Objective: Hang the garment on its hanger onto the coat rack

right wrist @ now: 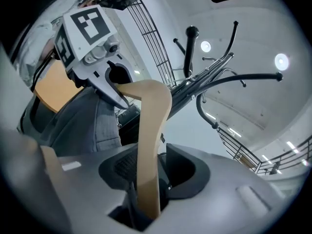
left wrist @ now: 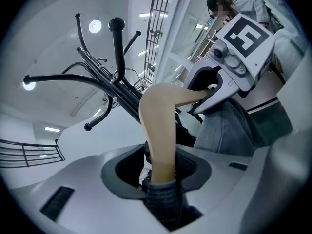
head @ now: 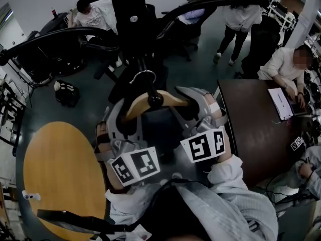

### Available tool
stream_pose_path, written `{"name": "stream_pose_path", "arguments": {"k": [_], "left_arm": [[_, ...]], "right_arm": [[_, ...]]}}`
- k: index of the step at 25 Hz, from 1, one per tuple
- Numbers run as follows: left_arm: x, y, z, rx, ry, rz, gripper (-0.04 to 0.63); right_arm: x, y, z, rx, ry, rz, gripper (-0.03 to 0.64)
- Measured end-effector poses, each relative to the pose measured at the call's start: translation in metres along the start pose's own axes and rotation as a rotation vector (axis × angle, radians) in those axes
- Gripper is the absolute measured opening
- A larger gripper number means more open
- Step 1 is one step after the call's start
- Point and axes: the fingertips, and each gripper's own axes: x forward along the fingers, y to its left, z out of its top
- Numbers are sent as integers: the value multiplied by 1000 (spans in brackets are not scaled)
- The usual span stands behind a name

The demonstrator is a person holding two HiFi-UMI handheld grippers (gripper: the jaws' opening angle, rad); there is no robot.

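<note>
— Left gripper (left wrist: 161, 172)?
— Stands spread, with one arm of the wooden hanger (head: 136, 106) upright between the jaws and a gap down one side of it.
— Right gripper (right wrist: 146, 179)?
— Spread too, around the hanger's other arm; sits close to one pad, clear of the other.
— And the garment (left wrist: 229, 130)?
— Grey, draped on the hanger, hanging between both grippers, right up against the black coat rack (head: 131, 19).
— Hook (head: 144, 75) over a peg?
— Sits near the rack's pole, just below its curved arms; cannot tell whether resting on one.
</note>
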Motion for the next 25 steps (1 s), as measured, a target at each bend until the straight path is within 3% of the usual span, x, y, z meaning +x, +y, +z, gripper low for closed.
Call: {"name": "stream_pose_path", "arguments": {"k": [7, 15, 18, 22, 25], "left_arm": [[-38, -3, 16, -9, -64, 2, 156], [-74, -10, 61, -197, -292, 74, 155], [-76, -16, 86, -298, -393, 74, 155], [-65, -40, 104, -512, -434, -82, 145], [-57, -61, 110, -694, -435, -218, 57]], "right_arm": [[-41, 6, 13, 29, -47, 36, 156], [-79, -1, 25, 298, -121, -68, 153], [-90, -10, 17, 384, -103, -123, 116], [-109, -25, 4, 499, -115, -202, 17], [-119, -29, -8, 544, -103, -221, 3]]}}
